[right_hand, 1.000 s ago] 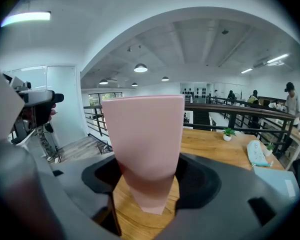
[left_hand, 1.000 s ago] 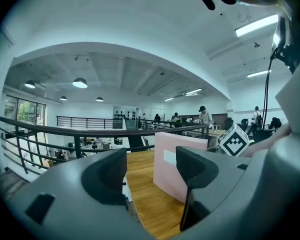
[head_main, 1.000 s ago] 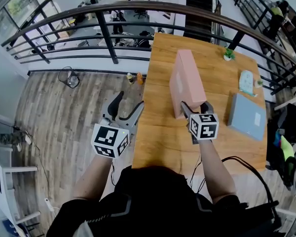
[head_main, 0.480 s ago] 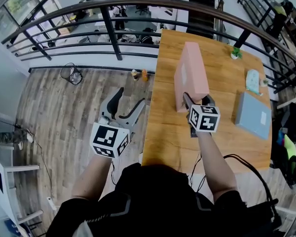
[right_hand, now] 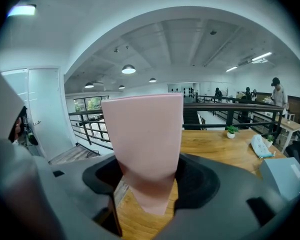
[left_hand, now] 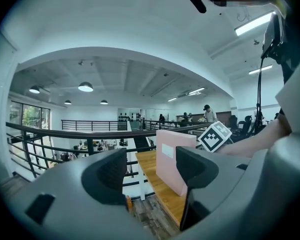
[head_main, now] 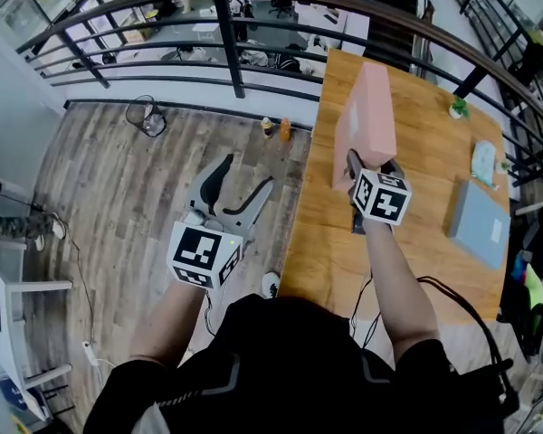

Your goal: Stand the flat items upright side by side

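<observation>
Your left claw [head_main: 244, 177] hangs spread and empty at 9 o'clock of the wooden worktop [head_main: 416, 152]. Your right claw [head_main: 373, 163] pinches the near end of the pink flat box [head_main: 371, 107], which stands upright on the worktop. 1 grey-blue flat box [head_main: 478, 224] lies at its 4 o'clock.

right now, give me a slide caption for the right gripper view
Right hand-held gripper closed on a tall pink rectangular box standing upright on the wooden table
</observation>
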Demonstrator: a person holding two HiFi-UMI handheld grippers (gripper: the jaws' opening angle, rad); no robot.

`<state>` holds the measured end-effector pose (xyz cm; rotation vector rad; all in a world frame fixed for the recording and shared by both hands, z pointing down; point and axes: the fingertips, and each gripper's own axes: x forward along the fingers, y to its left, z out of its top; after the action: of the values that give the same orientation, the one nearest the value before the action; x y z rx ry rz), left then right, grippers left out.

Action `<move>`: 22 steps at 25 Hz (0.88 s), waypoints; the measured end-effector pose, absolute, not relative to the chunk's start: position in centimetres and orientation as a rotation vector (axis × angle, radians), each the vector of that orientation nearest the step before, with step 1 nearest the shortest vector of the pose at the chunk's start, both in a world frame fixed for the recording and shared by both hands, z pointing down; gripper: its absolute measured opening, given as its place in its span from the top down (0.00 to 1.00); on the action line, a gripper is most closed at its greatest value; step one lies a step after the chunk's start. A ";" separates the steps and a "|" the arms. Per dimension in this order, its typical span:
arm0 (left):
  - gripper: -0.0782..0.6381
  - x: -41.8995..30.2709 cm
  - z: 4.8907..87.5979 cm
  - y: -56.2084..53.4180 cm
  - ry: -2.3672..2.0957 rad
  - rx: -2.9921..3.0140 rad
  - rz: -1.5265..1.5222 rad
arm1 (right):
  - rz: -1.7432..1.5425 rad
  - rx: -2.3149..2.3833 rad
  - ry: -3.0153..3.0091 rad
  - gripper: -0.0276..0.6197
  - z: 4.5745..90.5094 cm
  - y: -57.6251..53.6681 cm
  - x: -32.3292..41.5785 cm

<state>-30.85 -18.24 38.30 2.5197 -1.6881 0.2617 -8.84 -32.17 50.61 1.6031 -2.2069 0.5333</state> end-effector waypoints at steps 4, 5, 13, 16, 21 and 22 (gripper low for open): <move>0.44 -32.1 38.5 -17.8 -1.710 2.503 0.258 | 0.537 1.627 -2.199 0.48 50.7 -33.4 -10.1; 0.44 -32.4 38.5 -17.7 -1.718 2.497 0.255 | 0.539 1.631 -2.198 0.47 50.7 -33.7 -10.5; 0.44 -33.5 38.0 -17.4 -1.749 2.471 0.254 | 0.537 1.662 -2.204 0.47 50.6 -36.0 -12.6; 0.44 -33.8 38.2 -17.2 -1.751 2.465 0.254 | 0.532 1.655 -2.210 0.47 50.5 -36.7 -13.5; 0.44 -33.6 38.2 -16.9 -1.752 2.450 0.247 | 0.534 1.661 -2.205 0.47 50.4 -37.2 -13.9; 0.44 -33.5 38.2 -16.9 -1.754 2.450 0.245 | 0.536 1.662 -2.205 0.47 50.4 -37.3 -14.0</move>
<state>-33.53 -16.93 38.17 2.4498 -1.7538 0.2451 -13.96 -37.32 50.36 1.6622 -2.2052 0.5361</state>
